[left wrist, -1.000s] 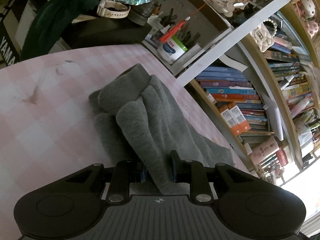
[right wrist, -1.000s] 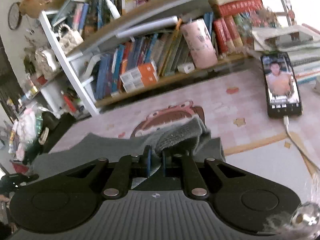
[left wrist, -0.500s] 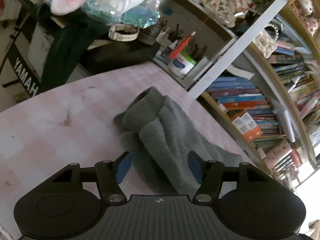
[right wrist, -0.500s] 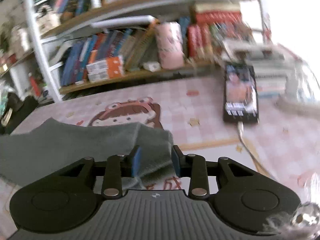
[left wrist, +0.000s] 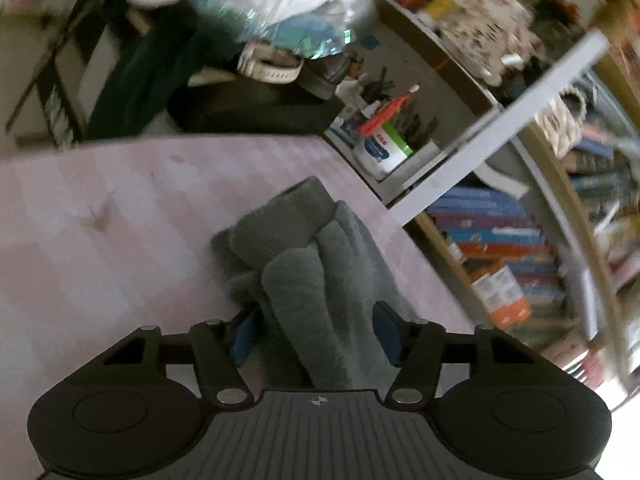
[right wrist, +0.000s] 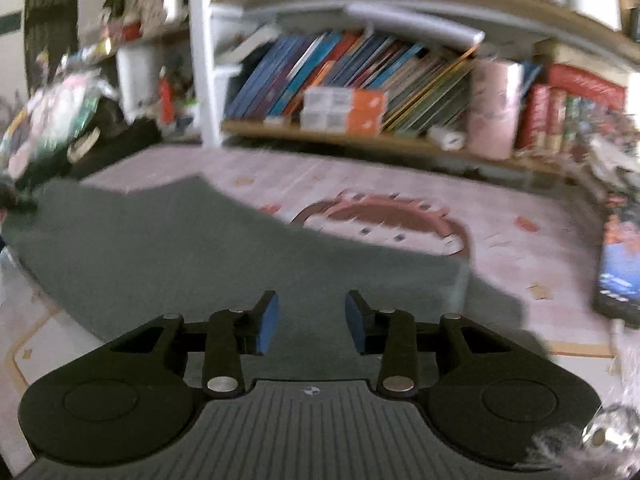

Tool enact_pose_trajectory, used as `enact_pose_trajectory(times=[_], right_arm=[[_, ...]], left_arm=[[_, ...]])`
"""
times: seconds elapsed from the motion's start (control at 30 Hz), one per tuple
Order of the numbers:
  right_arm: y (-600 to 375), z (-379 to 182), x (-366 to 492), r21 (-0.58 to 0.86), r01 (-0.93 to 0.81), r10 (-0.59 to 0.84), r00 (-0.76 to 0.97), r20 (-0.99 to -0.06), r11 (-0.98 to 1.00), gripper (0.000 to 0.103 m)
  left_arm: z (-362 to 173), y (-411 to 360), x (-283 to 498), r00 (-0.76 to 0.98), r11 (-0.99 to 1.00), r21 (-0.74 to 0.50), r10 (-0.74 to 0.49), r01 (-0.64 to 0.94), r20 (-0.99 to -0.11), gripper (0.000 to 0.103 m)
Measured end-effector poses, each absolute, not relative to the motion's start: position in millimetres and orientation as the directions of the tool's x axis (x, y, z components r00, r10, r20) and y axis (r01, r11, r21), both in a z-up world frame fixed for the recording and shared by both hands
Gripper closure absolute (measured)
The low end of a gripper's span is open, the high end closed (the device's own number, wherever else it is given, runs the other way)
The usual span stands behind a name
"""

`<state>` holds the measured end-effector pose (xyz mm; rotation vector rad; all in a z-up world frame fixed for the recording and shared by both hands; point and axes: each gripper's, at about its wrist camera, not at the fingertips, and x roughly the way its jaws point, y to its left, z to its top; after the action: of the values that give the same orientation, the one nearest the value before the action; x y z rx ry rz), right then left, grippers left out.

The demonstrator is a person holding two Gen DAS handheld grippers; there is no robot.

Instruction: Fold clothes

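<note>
One grey garment (left wrist: pixel 316 276) is lying bunched at centre on the pink tablecloth (left wrist: pixel 100 208); the left gripper (left wrist: pixel 316 334), its jaws just closing, is straddling it ungripped. A white tub (left wrist: pixel 380 152) upper right is holding pens. In the right view, the garment (right wrist: pixel 180 240) is spreading flat lower left, the right gripper (right wrist: pixel 308 322) gaping empty above it.

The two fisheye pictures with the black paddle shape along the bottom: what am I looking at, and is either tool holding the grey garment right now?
Each picture comes from a camera on a hand-held two-finger gripper that a person carries, looking forward along its fingers; the black shape is the tool's body.

In the left wrist view, the left gripper stands open around a bunched fold of the grey garment; its blue pads do not press the cloth, and the jaws have just been closing a little after letting go.

In the right wrist view, the right gripper is open above the same garment, spread flat here, holding nothing; its jaws opened a moment ago.

The garment lies on a pink checked table cover, with bookshelves behind.
</note>
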<state>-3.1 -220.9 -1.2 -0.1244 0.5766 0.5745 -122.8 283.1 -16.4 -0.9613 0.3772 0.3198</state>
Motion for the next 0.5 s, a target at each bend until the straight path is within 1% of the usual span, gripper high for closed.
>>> enact_pose_trajectory(times=[0.03, 0.07, 0.1, 0.13, 0.17, 0.23, 0.3, 0.33, 0.4, 0.47, 0.5], right_arm=[[-214.9, -5.5, 0.3, 0.053, -0.552, 0.481, 0.672, -0.564, 0.832, 0.068], [-210.6, -8.8, 2.3, 0.065, -0.555, 0.486, 0.659, -0.575, 0.829, 0.068], [-208.1, -11.4, 2.2, 0.068, -0.557, 0.487, 0.653, -0.58, 0.828, 0.068], [-205.6, -13.9, 2.2, 0.071, -0.559, 0.488, 0.648, -0.584, 0.826, 0.068], [-203.1, -16.5, 2.2, 0.074, -0.56, 0.49, 0.643, -0.589, 0.825, 0.068], [-199.3, -19.5, 1.6, 0.065, -0.565, 0.488, 0.641, -0.592, 0.822, 0.067], [-197.3, -20.5, 0.5, 0.046, -0.575, 0.486, 0.641, -0.594, 0.817, 0.066], [-196.6, -20.7, 0.0, 0.037, -0.582, 0.486, 0.64, -0.596, 0.812, 0.065], [-195.3, -21.3, -1.1, 0.019, -0.595, 0.485, 0.637, -0.599, 0.804, 0.062], [-194.8, -21.9, -2.0, 0.008, -0.6, 0.485, 0.638, -0.598, 0.8, 0.062], [-194.9, -22.2, -2.2, 0.006, -0.603, 0.486, 0.638, -0.597, 0.798, 0.062]], left_arm=[[-18.2, 284.9, -121.3, 0.894, 0.504, -0.754, 0.087, -0.421, -0.44, 0.061], [-18.6, 286.1, -119.8, 0.898, 0.488, -0.769, 0.08, -0.413, -0.432, 0.076], [-17.7, 286.9, -118.1, 0.904, 0.482, -0.779, 0.072, -0.402, -0.422, 0.082], [-13.2, 284.7, -117.4, 0.911, 0.496, -0.777, 0.074, -0.387, -0.406, 0.086], [-5.0, 279.4, -117.9, 0.919, 0.53, -0.764, 0.085, -0.369, -0.385, 0.087], [15.6, 261.8, -118.7, 0.938, 0.642, -0.699, 0.102, -0.315, -0.33, 0.087], [29.5, 247.5, -120.7, 0.954, 0.724, -0.639, 0.092, -0.26, -0.284, 0.087], [31.1, 246.0, -120.8, 0.956, 0.732, -0.633, 0.086, -0.251, -0.28, 0.087], [21.5, 255.2, -119.8, 0.943, 0.682, -0.67, 0.087, -0.292, -0.321, 0.087], [7.3, 266.4, -120.2, 0.912, 0.623, -0.686, 0.121, -0.377, -0.391, 0.088], [2.4, 269.3, -121.0, 0.904, 0.605, -0.69, 0.126, -0.396, -0.409, 0.088]])
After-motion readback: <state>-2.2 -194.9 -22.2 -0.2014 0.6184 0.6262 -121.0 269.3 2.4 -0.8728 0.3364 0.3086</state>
